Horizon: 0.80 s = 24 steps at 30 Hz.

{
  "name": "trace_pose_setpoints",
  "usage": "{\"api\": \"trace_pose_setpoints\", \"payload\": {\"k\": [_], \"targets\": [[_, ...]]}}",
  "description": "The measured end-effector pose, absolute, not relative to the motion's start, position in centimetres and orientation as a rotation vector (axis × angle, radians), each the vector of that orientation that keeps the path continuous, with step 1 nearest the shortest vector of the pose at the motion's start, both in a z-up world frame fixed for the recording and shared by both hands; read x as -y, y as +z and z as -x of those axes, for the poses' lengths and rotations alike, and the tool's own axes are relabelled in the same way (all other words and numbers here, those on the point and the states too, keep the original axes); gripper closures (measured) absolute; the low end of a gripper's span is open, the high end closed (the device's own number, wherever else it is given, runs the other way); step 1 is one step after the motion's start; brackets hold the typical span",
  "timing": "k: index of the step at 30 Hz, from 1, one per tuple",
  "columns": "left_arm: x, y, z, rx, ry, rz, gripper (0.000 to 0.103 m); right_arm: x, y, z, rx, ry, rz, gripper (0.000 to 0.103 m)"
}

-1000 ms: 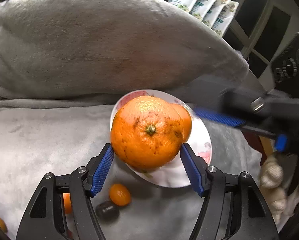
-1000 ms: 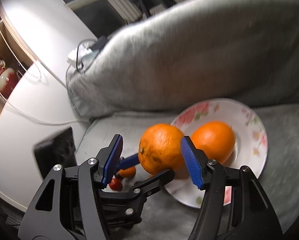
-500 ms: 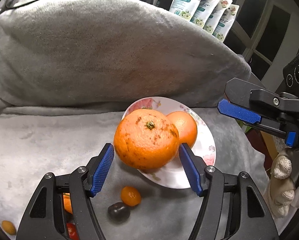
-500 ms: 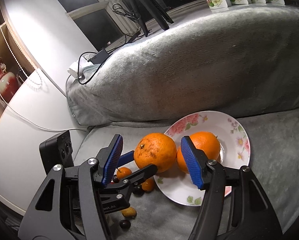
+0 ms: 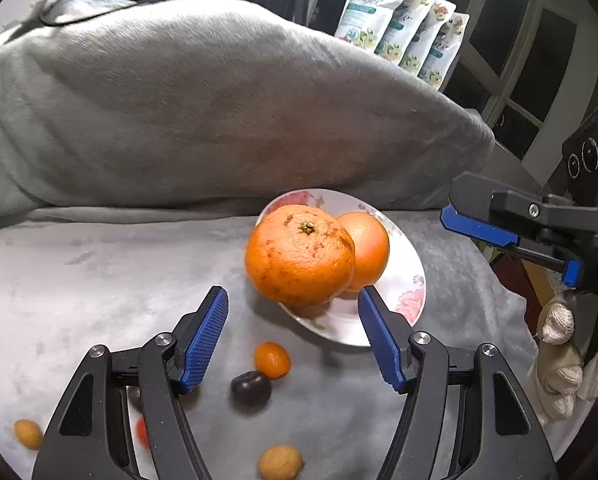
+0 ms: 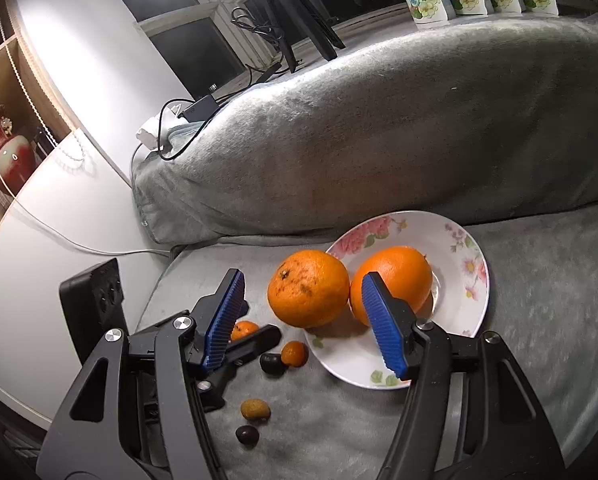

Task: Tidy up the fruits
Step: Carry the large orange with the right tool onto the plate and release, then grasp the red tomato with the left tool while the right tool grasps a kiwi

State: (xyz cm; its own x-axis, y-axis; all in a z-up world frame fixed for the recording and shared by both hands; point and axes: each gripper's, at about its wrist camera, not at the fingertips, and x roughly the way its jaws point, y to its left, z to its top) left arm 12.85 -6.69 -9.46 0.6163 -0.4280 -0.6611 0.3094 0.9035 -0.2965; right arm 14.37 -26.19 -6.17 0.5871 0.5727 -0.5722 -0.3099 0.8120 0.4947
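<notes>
A floral plate (image 5: 413, 280) (image 6: 465, 276) lies on a grey blanket. A speckled orange (image 5: 299, 254) (image 6: 308, 288) rests on its left rim, touching a smooth orange (image 5: 369, 248) (image 6: 395, 276) that sits on the plate. My left gripper (image 5: 292, 302) is open and empty, its fingertips just short of the speckled orange. My right gripper (image 6: 303, 280) is also open with nothing held, and both oranges lie beyond its tips. Small fruits lie in front of the plate: a kumquat (image 5: 272, 359) (image 6: 294, 354), a dark fruit (image 5: 251, 389) (image 6: 270, 363) and a tan one (image 5: 279, 464) (image 6: 255, 409).
A big grey cushion (image 5: 219, 112) (image 6: 379, 128) rises right behind the plate. Several floral pouches (image 5: 399, 28) stand on the sill beyond it. Cables and a power strip (image 6: 155, 134) lie on the cushion's left end. A gloved hand (image 5: 555, 356) holds the right gripper.
Both grippers have drawn back and slightly up from the plate. The speckled orange, earlier between the left pads, now sits beyond the fingertips on the plate's rim.
</notes>
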Motion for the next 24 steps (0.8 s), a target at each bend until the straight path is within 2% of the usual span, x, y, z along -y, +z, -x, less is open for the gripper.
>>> {"api": "trace_pose_setpoints", "payload": {"k": [5,12,16,24], "targets": [[4.8,-8.7,-11.5,-0.771,-0.395,0.161,0.037,26.1,-6.1,-13.0,-0.775,0.519,-0.331,0.034],[1.9,-7.5,-9.1,-0.707,-0.329,0.144,0.037,25.2,-6.4,-10.6,-0.764,0.519,-0.248,0.033],[0.5,-7.1,-7.8,-0.675,-0.291,0.134,0.037,24.3,-6.9,-9.3,-0.758,0.523,-0.196,0.021],[-1.9,-7.7,-6.3,-0.689,-0.241,0.156,0.037,22.3,-8.3,-7.8,-0.787,0.55,-0.121,0.02]]}}
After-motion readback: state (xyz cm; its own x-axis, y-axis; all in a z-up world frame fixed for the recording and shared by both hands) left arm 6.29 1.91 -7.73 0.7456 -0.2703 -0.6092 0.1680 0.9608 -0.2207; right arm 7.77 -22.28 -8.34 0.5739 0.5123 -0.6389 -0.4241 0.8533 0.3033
